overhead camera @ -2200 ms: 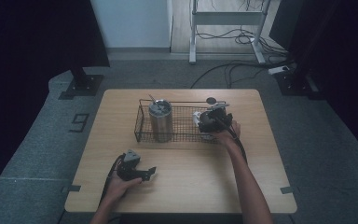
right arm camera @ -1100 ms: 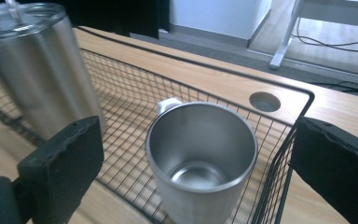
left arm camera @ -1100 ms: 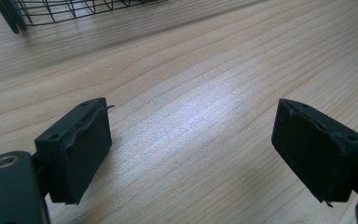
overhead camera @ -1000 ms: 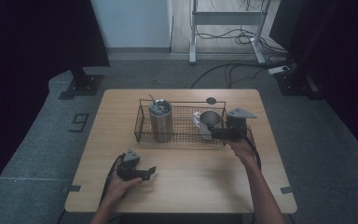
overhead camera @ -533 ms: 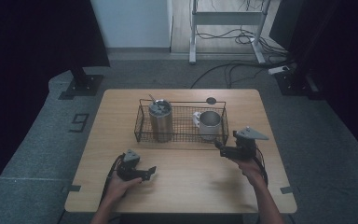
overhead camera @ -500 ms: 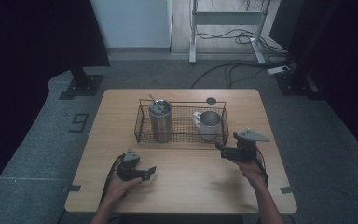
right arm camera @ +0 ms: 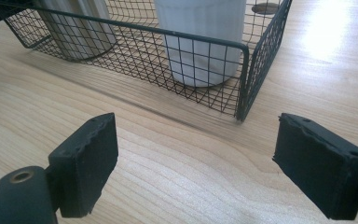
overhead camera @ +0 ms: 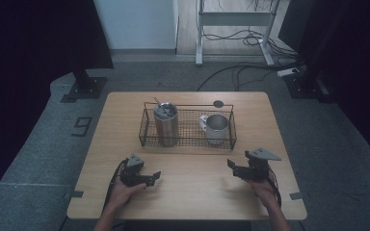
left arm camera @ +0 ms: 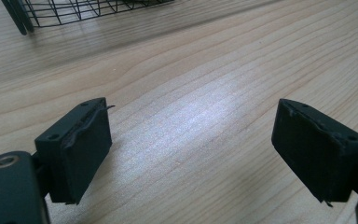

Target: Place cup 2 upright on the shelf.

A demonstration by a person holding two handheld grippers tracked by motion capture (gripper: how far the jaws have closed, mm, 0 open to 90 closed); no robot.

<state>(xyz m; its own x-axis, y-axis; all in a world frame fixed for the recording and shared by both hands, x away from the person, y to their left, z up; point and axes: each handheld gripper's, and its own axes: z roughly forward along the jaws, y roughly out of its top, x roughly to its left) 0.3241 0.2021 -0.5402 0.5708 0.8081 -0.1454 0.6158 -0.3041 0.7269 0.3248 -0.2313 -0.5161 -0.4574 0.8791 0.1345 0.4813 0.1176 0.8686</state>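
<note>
While the mug (overhead camera: 216,128) stands at the right end of the basket (overhead camera: 188,143), left gripper (overhead camera: 156,176) and right gripper (overhead camera: 231,166) wait before it, open and empty, the right's jaws just closing, so a careless reach could snag its wire and tip the mug.

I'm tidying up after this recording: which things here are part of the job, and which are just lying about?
Part of the job: wire basket, mug and steel tumbler standing in it.
Just lying about: floor cables, black stand base.
</note>
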